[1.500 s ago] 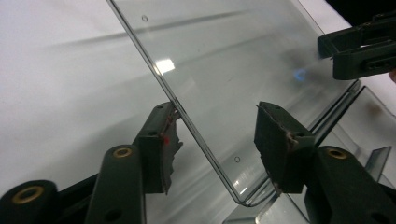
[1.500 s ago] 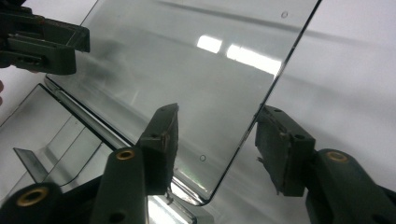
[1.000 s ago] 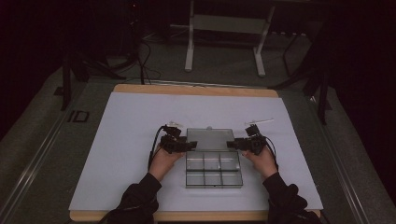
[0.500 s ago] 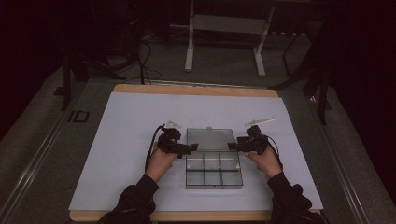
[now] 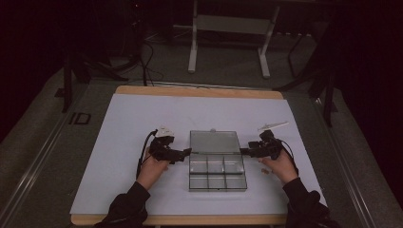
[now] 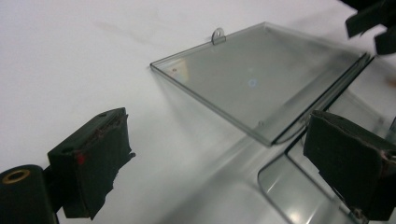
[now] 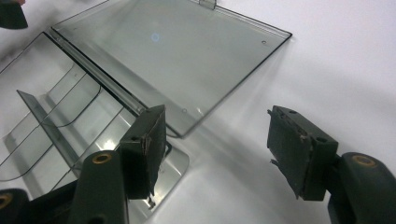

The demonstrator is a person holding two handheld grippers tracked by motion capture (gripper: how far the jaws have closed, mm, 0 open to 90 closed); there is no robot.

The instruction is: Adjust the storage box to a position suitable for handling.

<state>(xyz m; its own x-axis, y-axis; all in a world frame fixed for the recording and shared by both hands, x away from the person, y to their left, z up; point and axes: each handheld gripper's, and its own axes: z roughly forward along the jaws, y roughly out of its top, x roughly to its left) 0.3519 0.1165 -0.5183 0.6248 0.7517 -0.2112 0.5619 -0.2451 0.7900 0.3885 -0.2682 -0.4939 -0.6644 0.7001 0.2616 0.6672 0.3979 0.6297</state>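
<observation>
Left gripper (image 5: 188, 152): I am holding its jaws spread, nothing between them; they have just been opening.
Right gripper (image 5: 243, 152): I am keeping it released; it has just been opening too.
Change: both hands are backing outward from the clear box (image 5: 217, 168).
Meaning: opening appears complete.
Lid (image 6: 254, 81): lying flat beyond my jaws.
Compartments (image 7: 60, 126): lying between my grippers, looking empty.

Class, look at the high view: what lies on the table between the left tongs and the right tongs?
The clear compartment box, with its lid folded open flat, lies between the left tongs and right tongs in the high view.
</observation>
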